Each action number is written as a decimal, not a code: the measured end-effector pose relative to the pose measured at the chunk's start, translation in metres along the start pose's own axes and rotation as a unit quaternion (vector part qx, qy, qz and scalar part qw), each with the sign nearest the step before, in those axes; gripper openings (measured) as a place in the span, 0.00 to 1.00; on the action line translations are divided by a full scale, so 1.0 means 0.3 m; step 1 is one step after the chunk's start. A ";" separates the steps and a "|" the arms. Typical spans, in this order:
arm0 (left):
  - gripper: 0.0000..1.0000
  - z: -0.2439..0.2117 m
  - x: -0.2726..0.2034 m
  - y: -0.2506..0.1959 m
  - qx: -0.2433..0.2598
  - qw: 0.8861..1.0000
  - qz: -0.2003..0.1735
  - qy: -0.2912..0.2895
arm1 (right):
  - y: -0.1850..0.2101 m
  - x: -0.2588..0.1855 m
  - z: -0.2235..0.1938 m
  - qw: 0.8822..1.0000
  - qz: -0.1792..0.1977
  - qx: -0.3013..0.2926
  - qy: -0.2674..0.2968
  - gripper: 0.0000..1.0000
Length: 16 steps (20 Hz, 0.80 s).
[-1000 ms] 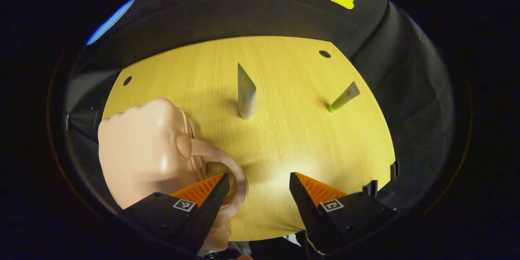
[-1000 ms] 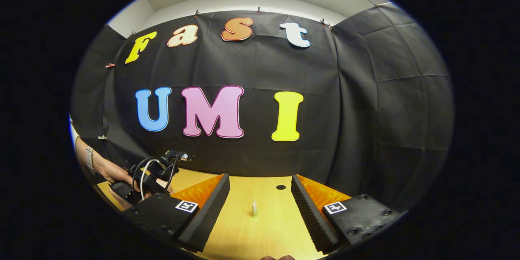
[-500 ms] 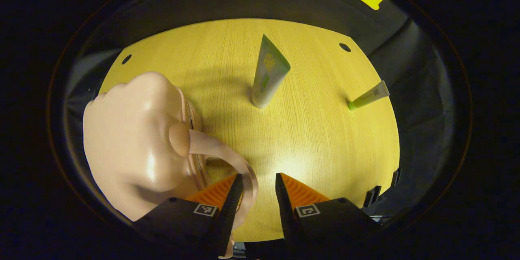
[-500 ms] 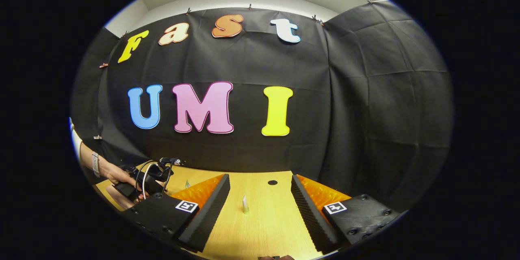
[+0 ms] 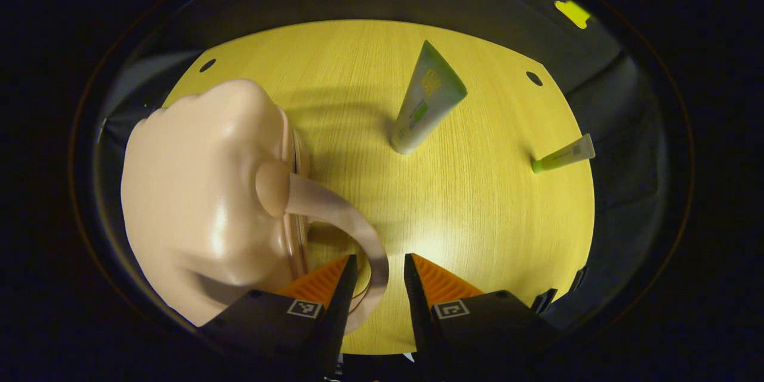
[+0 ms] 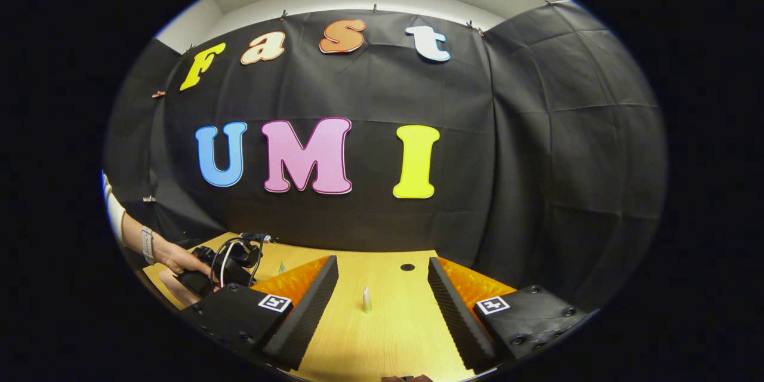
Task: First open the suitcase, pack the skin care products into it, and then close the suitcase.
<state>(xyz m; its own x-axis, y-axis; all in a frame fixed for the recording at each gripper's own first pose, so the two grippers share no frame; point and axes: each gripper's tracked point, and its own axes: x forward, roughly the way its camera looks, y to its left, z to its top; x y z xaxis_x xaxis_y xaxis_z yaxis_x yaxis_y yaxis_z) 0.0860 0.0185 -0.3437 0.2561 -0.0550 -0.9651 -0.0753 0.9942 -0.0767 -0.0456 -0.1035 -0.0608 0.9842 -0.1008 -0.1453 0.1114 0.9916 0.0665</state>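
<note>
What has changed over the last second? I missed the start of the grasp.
The left gripper narrowed its jaws around the suitcase handle and moved closer over the pink suitcase. The right gripper stayed open, hovering; both tubes stayed put.

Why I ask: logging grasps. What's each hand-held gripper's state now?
Left hand-held gripper: nearly closed around handle; grip cannot be told.
Right hand-held gripper: open, empty.

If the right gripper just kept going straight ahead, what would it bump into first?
Probably the small tube standing upright on the table, right between the open right gripper fingers. Behind it comes the black cloth wall. Depth is hard to judge here.
</note>
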 end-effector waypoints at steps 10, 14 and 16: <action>0.12 0.023 -0.207 0.024 0.058 0.998 -0.005 -0.006 | -0.051 -0.012 -0.022 1.000 -0.005 -0.004 0.009 0.96; 0.12 0.059 -0.438 0.099 0.052 0.998 -0.011 -0.040 | -0.017 0.025 -0.003 1.000 0.022 -0.020 -0.006 0.96; 0.12 0.081 -0.549 0.163 0.036 0.997 -0.011 -0.061 | 0.014 0.053 -0.004 0.999 0.042 -0.017 -0.007 0.96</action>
<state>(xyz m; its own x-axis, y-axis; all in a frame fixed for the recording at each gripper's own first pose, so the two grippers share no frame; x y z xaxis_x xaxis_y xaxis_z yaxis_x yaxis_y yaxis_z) 0.0636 0.0784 -0.1824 0.3726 -0.0694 -0.9254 0.0006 0.9972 -0.0746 -0.0298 -0.1009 -0.0641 0.9916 -0.0190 -0.1277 0.0247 0.9987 0.0435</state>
